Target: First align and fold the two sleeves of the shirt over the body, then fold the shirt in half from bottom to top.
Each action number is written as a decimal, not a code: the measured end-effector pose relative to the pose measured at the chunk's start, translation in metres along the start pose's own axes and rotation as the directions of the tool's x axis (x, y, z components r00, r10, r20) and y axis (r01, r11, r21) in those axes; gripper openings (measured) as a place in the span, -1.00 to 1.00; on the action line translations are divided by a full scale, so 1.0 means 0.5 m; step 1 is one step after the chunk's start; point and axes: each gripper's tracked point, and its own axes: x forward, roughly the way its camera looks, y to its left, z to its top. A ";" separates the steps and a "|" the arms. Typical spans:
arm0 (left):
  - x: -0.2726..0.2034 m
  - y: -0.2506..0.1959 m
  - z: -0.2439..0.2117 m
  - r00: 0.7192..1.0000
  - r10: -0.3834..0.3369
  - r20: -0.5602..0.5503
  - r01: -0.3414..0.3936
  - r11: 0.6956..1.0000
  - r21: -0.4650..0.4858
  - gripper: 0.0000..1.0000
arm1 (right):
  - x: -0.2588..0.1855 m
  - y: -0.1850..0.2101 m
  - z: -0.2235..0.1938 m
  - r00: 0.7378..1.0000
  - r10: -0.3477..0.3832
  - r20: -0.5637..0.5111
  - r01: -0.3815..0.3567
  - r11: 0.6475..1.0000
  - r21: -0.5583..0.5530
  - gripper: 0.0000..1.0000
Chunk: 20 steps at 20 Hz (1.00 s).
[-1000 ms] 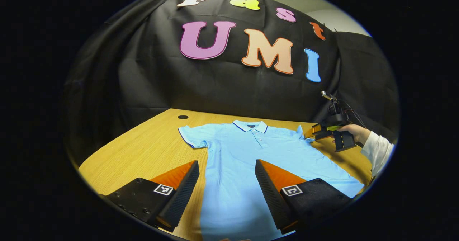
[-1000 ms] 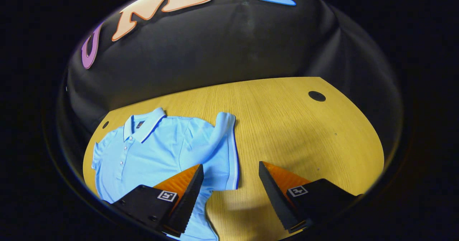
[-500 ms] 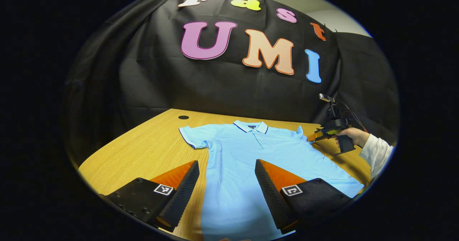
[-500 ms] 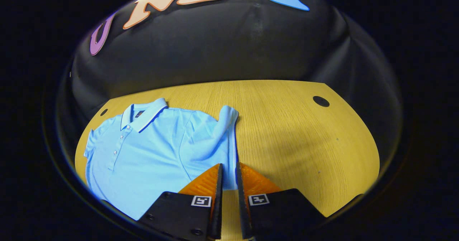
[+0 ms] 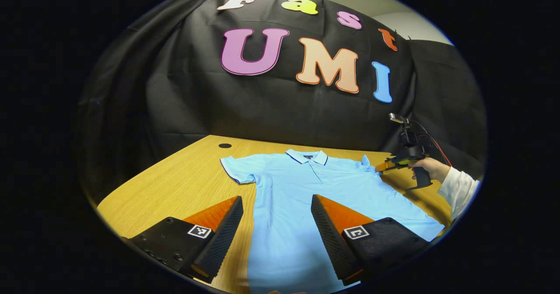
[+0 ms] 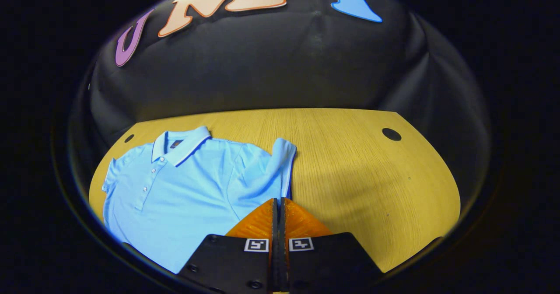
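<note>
A light blue polo shirt [image 5: 306, 184] lies face up on the wooden table [image 5: 175, 184], collar [image 5: 307, 156] toward the back wall. My left gripper [image 5: 276, 197] is open, hovering over the shirt's lower body with nothing between its fingers. In the right gripper view the shirt [image 6: 188, 180] lies to the left, and its near sleeve [image 6: 280, 158] is rumpled and raised. My right gripper [image 6: 278, 201] is shut on that sleeve's hem. The left gripper view shows the right gripper [image 5: 379, 167] at the shirt's far right shoulder, held by a hand [image 5: 426, 167]. The other sleeve [image 5: 236, 167] lies flat.
Black cloth walls close off the back and sides of the table. A round cable hole [image 5: 225, 145] sits at the back left corner, another hole [image 6: 391, 134] on bare wood [image 6: 358, 167] right of the shirt. A white cuff [image 5: 457, 187] is at the right edge.
My right gripper went from open to shut on the sleeve hem, moving in toward it. The left gripper has stayed open and almost still.
</note>
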 end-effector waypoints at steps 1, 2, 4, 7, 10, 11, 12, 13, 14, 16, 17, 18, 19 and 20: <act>0.000 0.000 0.001 1.000 -0.001 0.002 0.001 1.000 0.001 0.87 | -0.006 0.014 0.015 1.000 0.018 0.023 -0.018 1.000 0.010 -0.96; 0.000 -0.001 0.001 1.000 -0.003 0.003 0.003 1.000 -0.001 0.87 | -0.014 0.030 0.029 0.998 0.041 0.047 -0.041 0.999 0.020 -0.92; -0.002 -0.001 0.004 1.000 -0.008 0.003 0.008 1.000 -0.007 0.87 | -0.031 0.072 0.053 0.991 0.098 0.092 -0.102 0.994 0.040 -0.95; -0.002 -0.003 0.006 1.000 -0.010 0.007 0.010 1.000 -0.011 0.87 | -0.057 0.156 0.083 0.964 0.209 0.163 -0.217 0.976 0.033 -0.95; -0.004 -0.005 0.009 1.000 -0.019 0.012 0.019 1.000 -0.013 0.87 | -0.084 0.255 0.087 0.916 0.335 0.220 -0.329 0.942 -0.062 -0.95; -0.003 -0.005 0.008 1.000 -0.024 0.012 0.024 1.000 -0.014 0.87 | -0.095 0.290 0.083 0.897 0.375 0.234 -0.355 0.926 -0.125 -0.96; -0.004 -0.005 0.009 1.000 -0.027 0.011 0.027 1.000 -0.014 0.87 | -0.107 0.326 0.071 0.879 0.418 0.230 -0.381 0.905 -0.187 -0.96; -0.004 -0.005 0.006 1.000 -0.029 0.010 0.029 0.999 -0.015 0.87 | -0.116 0.362 0.053 0.865 0.453 0.218 -0.402 0.883 -0.242 -0.96; -0.003 -0.005 0.004 1.000 -0.031 0.006 0.031 0.999 -0.019 0.87 | -0.112 0.388 0.028 0.862 0.469 0.191 -0.405 0.864 -0.299 -0.96; -0.003 -0.004 0.001 0.999 -0.032 -0.002 0.032 0.999 -0.025 0.87 | -0.101 0.424 -0.027 0.871 0.477 0.120 -0.396 0.826 -0.402 -0.96; -0.004 -0.003 0.000 0.999 -0.032 -0.004 0.032 0.999 -0.024 0.87 | -0.093 0.438 -0.049 0.875 0.475 0.094 -0.392 0.808 -0.439 -0.96; -0.004 -0.003 0.003 1.000 -0.031 -0.001 0.031 0.999 -0.022 0.87 | -0.084 0.445 -0.070 0.878 0.473 0.074 -0.390 0.796 -0.464 -0.95; -0.003 -0.003 0.004 1.000 -0.029 0.001 0.029 0.999 -0.021 0.87 | -0.084 0.451 -0.082 0.880 0.471 0.063 -0.388 0.788 -0.478 -0.96; -0.002 -0.002 0.005 1.000 -0.027 0.004 0.027 0.999 -0.021 0.87 | -0.080 0.454 -0.089 0.879 0.473 0.056 -0.389 0.782 -0.487 -0.95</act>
